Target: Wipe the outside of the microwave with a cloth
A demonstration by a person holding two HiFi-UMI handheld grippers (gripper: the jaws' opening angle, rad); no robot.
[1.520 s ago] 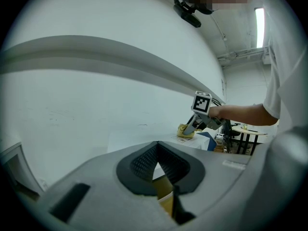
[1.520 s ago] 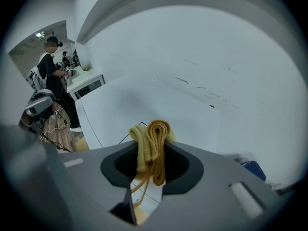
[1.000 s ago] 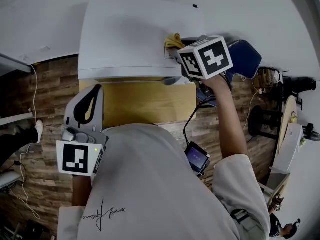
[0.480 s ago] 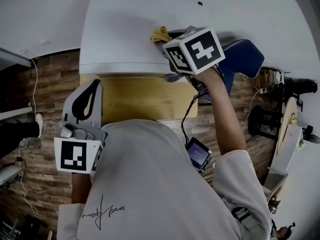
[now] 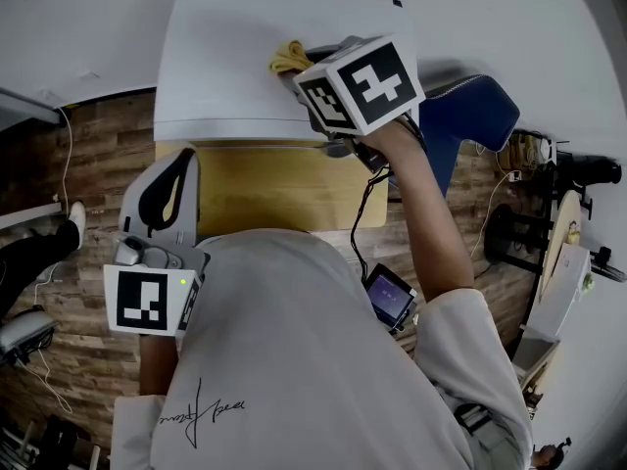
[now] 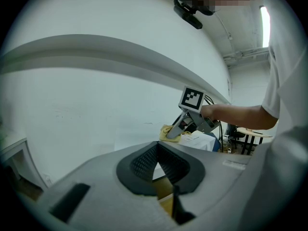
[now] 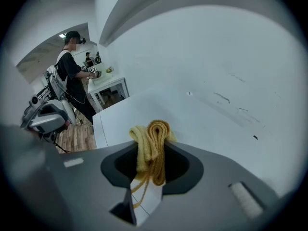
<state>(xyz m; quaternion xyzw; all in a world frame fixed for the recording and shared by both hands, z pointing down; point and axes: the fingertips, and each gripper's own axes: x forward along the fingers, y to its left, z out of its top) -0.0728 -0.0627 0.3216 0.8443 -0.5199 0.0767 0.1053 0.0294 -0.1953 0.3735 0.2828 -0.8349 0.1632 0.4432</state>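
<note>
- right gripper is clamped on the bunched-up yellow cloth
- cloth's down on the top of the white microwave, toward its right side
- left gripper has its jaws closed together with nothing in them, hanging low by the yellow table in front of the microwave

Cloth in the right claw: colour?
The cloth is yellow, one fold a darker mustard; clearest in the right gripper view.

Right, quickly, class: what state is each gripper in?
Left gripper: shut, holding nothing.
Right gripper: shut on the yellow cloth.
</note>
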